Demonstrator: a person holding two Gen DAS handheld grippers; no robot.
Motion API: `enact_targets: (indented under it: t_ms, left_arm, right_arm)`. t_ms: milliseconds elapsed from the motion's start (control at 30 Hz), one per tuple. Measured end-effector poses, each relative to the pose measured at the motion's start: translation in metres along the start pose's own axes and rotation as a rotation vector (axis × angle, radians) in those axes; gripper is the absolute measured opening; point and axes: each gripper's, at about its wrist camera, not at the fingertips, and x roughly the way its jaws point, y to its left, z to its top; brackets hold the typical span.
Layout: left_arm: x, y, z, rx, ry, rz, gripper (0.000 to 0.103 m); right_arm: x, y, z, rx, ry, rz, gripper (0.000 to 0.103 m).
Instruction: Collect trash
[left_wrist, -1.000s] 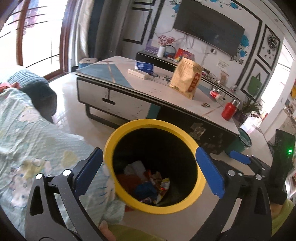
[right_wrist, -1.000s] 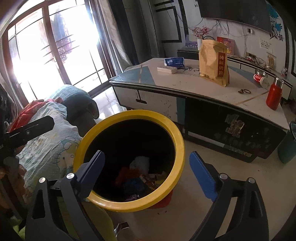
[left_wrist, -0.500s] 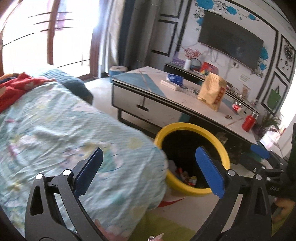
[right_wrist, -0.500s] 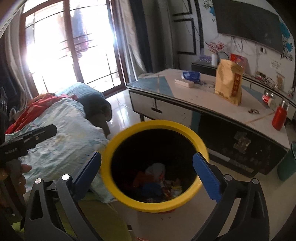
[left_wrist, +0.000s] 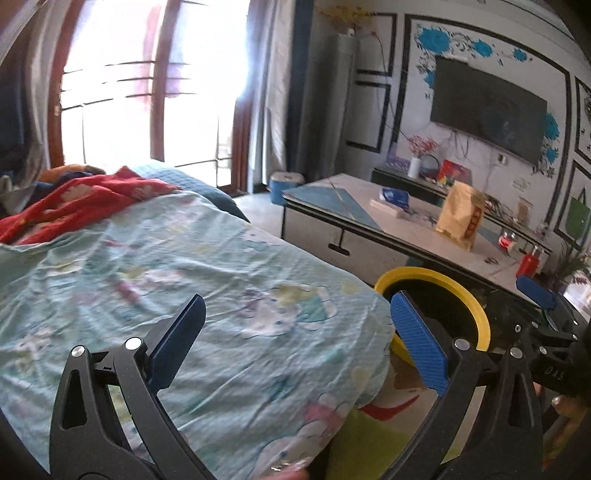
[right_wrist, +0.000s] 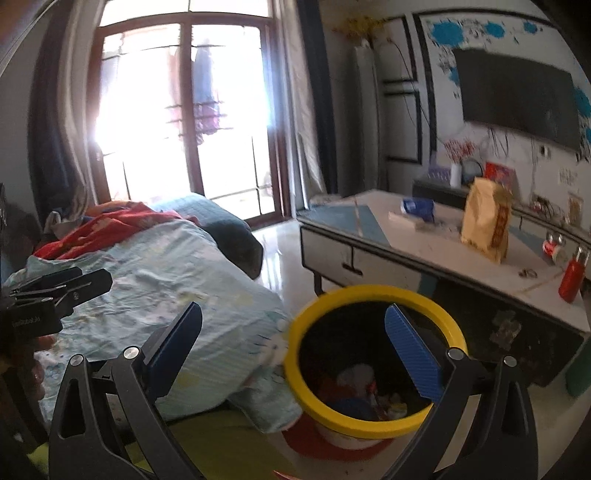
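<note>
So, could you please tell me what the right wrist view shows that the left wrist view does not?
Only the right wrist view looks into the yellow-rimmed bin and shows the trash at its bottom. Only the left wrist view shows the small blue tub on the floor by the window. Both share the patterned blanket, the coffee table with its paper bag and red bottle, and open, empty tongs.

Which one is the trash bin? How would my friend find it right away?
Find the long white low table under the wall TV. On the floor in front of it, beside the blanket-covered couch, stands the trash bin. It is the only round thing with a bright yellow rim and a dark inside, with colourful wrappers at the bottom.
</note>
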Motion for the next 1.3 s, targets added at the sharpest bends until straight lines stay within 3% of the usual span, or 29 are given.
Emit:
enact_targets:
  t_ms: [400,633,1300]
  left_arm:
    - [-0.047,0.041,-0.018,-0.094,-0.096,0.098,0.092]
    - [-0.051,0.041,-0.020,-0.089,-0.105,0.118,0.092]
    - [-0.052,0.040,-0.022,-0.073,-0.125,0.110,0.092]
  right_arm:
    - [-0.038,0.031,0.009,-0.022,-0.206,0.031,0.097]
    - [-0.037,0.045,0.002,-0.075,-0.193,0.054,0.097]
    - [-0.037,0.042,-0.003,-0.062,-0.193,0.041,0.097]
